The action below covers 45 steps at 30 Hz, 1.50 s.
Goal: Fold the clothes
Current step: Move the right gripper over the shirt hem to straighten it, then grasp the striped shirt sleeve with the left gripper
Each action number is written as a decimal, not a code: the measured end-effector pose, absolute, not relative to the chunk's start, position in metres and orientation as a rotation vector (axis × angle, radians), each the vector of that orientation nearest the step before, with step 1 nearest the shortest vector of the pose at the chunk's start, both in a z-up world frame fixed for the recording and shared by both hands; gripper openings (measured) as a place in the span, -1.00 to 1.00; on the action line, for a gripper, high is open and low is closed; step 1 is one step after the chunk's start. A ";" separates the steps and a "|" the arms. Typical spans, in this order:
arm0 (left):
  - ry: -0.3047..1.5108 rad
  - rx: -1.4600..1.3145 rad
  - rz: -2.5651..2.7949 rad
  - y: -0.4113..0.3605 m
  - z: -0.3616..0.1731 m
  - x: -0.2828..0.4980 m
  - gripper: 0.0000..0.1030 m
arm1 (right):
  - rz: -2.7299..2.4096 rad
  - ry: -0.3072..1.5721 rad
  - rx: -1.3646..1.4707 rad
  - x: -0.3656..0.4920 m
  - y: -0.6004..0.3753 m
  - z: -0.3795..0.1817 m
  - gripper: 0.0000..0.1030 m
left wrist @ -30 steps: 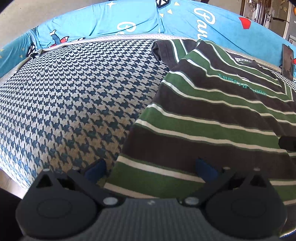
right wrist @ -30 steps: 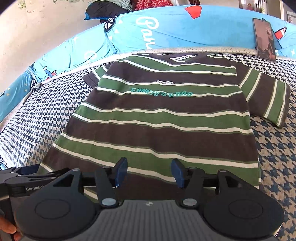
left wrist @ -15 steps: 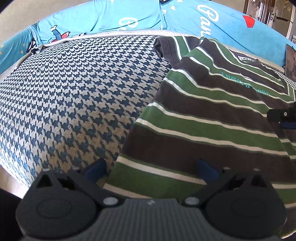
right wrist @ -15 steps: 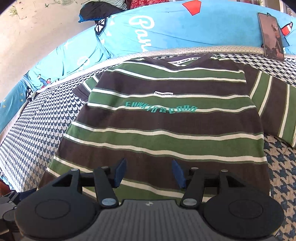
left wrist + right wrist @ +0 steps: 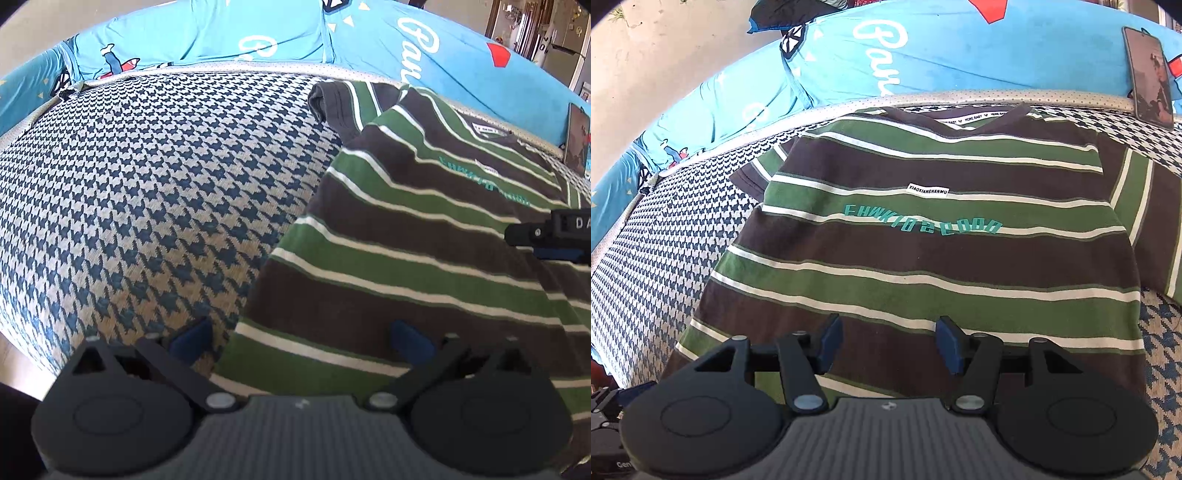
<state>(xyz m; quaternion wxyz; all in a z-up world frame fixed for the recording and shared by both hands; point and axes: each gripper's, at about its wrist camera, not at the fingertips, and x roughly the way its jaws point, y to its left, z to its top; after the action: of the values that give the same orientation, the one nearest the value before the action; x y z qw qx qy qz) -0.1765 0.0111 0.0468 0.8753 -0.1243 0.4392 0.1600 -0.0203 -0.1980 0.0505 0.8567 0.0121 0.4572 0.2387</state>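
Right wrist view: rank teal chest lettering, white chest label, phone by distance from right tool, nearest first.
From the right tool:
1. Teal chest lettering on the striped T-shirt, straight ahead.
2. White rectangular chest label, just beyond the lettering.
3. Dark phone, far right, leaning on the blue cushion.

Right tongs (image 5: pixel 888 341) farther over shirt (image 5: pixel 923 258).

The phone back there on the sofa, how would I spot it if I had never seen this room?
Start at the houndstooth-patterned sofa seat where the green and brown striped T-shirt lies flat. Beyond the shirt's right sleeve, a dark, slim rectangular phone stands propped against the bright blue back cushion. It is the only hard, glossy thing among the fabrics.
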 end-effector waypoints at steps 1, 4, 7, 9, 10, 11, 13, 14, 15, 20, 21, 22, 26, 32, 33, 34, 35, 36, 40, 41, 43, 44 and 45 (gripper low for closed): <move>0.903 -0.272 0.339 0.015 0.050 -0.175 1.00 | 0.500 0.960 0.026 -0.020 -0.198 0.051 0.07; 0.873 -0.304 0.349 0.029 0.060 -0.165 1.00 | 0.495 0.962 0.028 -0.017 -0.201 0.051 0.07; 0.855 -0.323 0.334 0.039 0.067 -0.148 0.95 | 0.489 0.968 0.029 -0.015 -0.202 0.050 0.07; 0.846 -0.329 0.318 0.044 0.071 -0.136 0.84 | 0.485 0.970 0.029 -0.015 -0.202 0.049 0.07; 0.842 -0.327 0.306 0.046 0.074 -0.128 0.83 | 0.485 0.971 0.030 -0.015 -0.202 0.049 0.07; 0.832 -0.324 0.299 0.048 0.076 -0.120 0.81 | 0.486 0.972 0.029 -0.015 -0.202 0.049 0.07; 0.802 -0.312 0.285 0.051 0.083 -0.108 0.71 | 0.487 0.971 0.025 -0.015 -0.202 0.049 0.07; 0.788 -0.315 0.277 0.054 0.085 -0.101 0.68 | 0.488 0.971 0.022 -0.015 -0.202 0.049 0.07; 0.774 -0.319 0.268 0.057 0.088 -0.093 0.68 | 0.489 0.970 0.019 -0.016 -0.202 0.049 0.07; 0.753 -0.450 0.247 0.086 0.088 -0.065 0.70 | 0.493 0.967 0.005 -0.017 -0.203 0.048 0.08; 0.752 -0.477 0.246 0.091 0.087 -0.060 0.72 | 0.491 0.967 0.005 -0.017 -0.203 0.048 0.08; 0.752 -0.503 0.244 0.096 0.085 -0.056 0.74 | 0.490 0.967 0.004 -0.017 -0.202 0.048 0.08; 0.755 -0.584 0.229 0.109 0.077 -0.037 0.81 | 0.488 0.968 -0.001 -0.017 -0.201 0.047 0.12; 0.759 -0.666 0.197 0.119 0.068 -0.013 0.87 | 0.498 0.961 -0.036 -0.020 -0.193 0.045 0.28; 0.764 -0.683 0.191 0.121 0.065 -0.009 0.87 | 0.499 0.959 -0.045 -0.020 -0.192 0.045 0.29; 0.769 -0.701 0.184 0.123 0.063 -0.006 0.87 | 0.501 0.958 -0.050 -0.020 -0.191 0.045 0.30; 0.775 -0.717 0.177 0.124 0.061 -0.003 0.87 | 0.502 0.957 -0.054 -0.020 -0.190 0.044 0.31; 0.780 -0.729 0.169 0.125 0.058 0.001 0.87 | 0.503 0.957 -0.059 -0.020 -0.190 0.044 0.32; 0.792 -0.757 0.139 0.125 0.051 0.012 0.87 | 0.504 0.958 -0.063 -0.019 -0.187 0.043 0.37; 0.795 -0.764 0.132 0.125 0.050 0.015 0.87 | 0.504 0.958 -0.064 -0.019 -0.186 0.043 0.39; 0.798 -0.782 0.117 0.125 0.046 0.020 0.87 | 0.503 0.958 -0.067 -0.019 -0.185 0.043 0.41; 0.800 -0.792 0.113 0.125 0.044 0.023 0.87 | 0.503 0.958 -0.069 -0.019 -0.184 0.043 0.42; 0.802 -0.802 0.111 0.125 0.041 0.025 0.87 | 0.503 0.958 -0.070 -0.019 -0.183 0.042 0.43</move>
<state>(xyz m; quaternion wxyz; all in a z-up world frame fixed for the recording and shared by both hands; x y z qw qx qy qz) 0.0252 0.1247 0.0413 0.8422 -0.3794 0.3795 0.0526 -0.0191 -0.1832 0.0425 0.8567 -0.0335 0.4558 0.2392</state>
